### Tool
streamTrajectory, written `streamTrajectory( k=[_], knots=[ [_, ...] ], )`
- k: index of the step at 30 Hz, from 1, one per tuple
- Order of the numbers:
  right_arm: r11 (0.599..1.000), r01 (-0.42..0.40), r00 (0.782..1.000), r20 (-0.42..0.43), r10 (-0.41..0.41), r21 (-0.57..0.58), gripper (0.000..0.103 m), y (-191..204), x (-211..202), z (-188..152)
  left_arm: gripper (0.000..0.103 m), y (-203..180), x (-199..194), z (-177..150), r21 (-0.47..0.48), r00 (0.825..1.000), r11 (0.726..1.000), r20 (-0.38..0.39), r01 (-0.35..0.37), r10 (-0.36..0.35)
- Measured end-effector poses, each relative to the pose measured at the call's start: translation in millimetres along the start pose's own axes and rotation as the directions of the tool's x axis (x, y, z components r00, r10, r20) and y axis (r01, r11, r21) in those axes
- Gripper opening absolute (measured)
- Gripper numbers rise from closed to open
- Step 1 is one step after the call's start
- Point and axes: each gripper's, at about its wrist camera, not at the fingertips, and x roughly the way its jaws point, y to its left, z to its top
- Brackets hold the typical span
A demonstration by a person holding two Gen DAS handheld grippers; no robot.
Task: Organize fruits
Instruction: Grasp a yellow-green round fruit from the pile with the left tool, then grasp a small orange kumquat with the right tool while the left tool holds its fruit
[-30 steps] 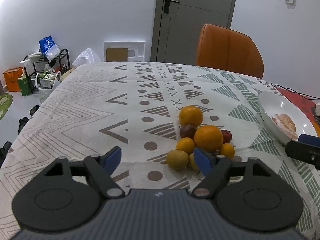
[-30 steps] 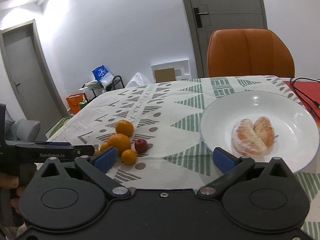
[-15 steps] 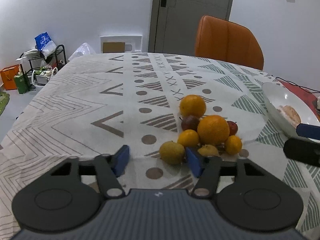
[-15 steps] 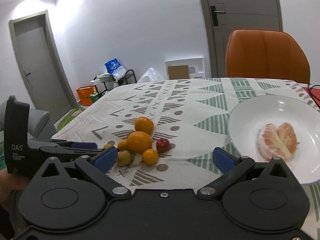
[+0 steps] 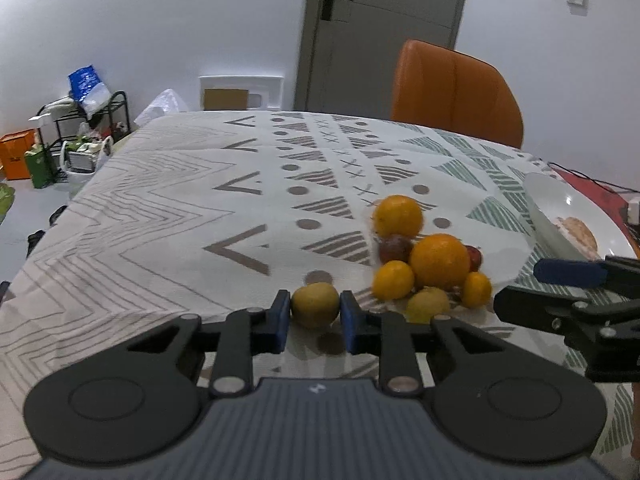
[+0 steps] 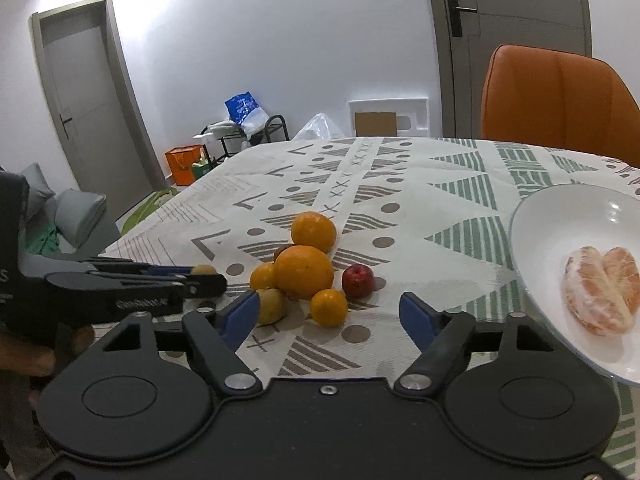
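A pile of fruit lies on the patterned tablecloth: a big orange (image 5: pixel 440 266), a second orange (image 5: pixel 398 216), small mandarins (image 5: pixel 393 280), a yellow fruit (image 5: pixel 427 304) and a red fruit (image 6: pixel 358 280). My left gripper (image 5: pixel 315 312) is shut on a yellow-green fruit (image 5: pixel 315 304) just left of the pile, with its shadow on the cloth beneath. That fruit (image 6: pixel 203 270) also shows in the right wrist view. My right gripper (image 6: pixel 328 316) stands open, low in front of the pile, holding nothing.
A white bowl (image 6: pixel 536 216) with peeled orange segments (image 6: pixel 600 294) sits right of the pile. An orange chair (image 5: pixel 456 88) stands behind the table's far edge. A red mat and cables (image 5: pixel 600 192) lie at the far right. A hand (image 6: pixel 24 356) holds the left gripper.
My left gripper closed on the yellow-green fruit and drew it left, away from the pile. My right gripper swung left, from facing the bowl toward the pile, staying open.
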Motion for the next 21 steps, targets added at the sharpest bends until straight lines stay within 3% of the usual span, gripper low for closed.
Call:
streamTrajectory(
  k=[13,17,21],
  knots=[
    [1.0,0.015,0.998,-0.055,-0.015,0.006,0.043,0,23,-1,0.025,18,-11,0,-0.037,1.0,0.999,0.025,-0.017,0.018],
    [1.0,0.021,0.998,-0.065,-0.02,0.004,0.022,2,28,-1,0.025,22,-14,0,-0.049,0.999,0.999,0.032,-0.015,0.017],
    [1.0,0.022,0.999,-0.038,-0.022,-0.001,0.022,3,19,-1,0.025,21,-17,2,-0.048,0.999,0.999,0.04,-0.017,0.019]
  ],
)
